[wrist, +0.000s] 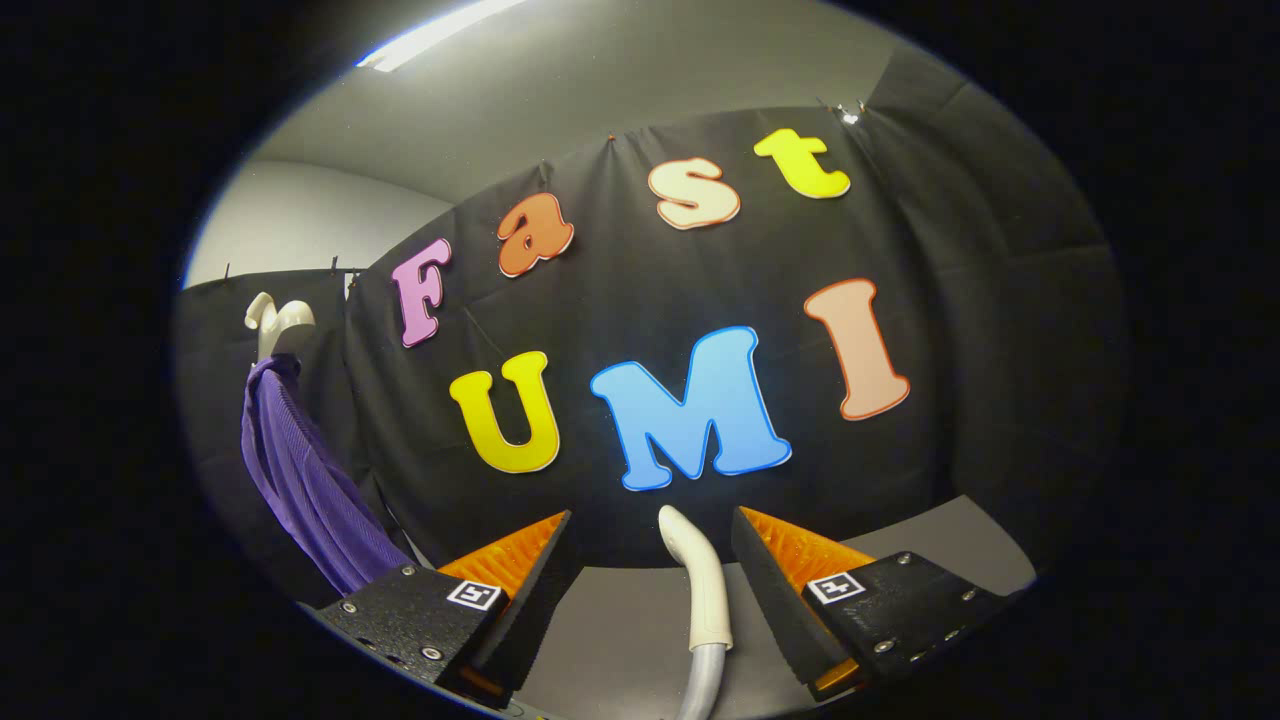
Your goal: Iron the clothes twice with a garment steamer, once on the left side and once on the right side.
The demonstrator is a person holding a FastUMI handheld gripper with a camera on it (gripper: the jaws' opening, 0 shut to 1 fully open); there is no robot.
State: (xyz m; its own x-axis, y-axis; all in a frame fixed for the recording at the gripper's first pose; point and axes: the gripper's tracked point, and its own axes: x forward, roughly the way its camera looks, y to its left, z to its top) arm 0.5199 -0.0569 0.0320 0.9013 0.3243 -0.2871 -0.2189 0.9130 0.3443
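A white garment steamer head with a grey hose below it stands upright between my fingers, nearer the right one. My gripper is open, and neither finger presses on the steamer. A purple garment hangs from a white hanger hook well off to the left, beyond the left finger, against the black booth wall. The steamer's lower part is hidden below the fingers.
A grey table surface lies under the fingers and runs to the black cloth wall ahead. A light grey wall and a ceiling light show above the cloth.
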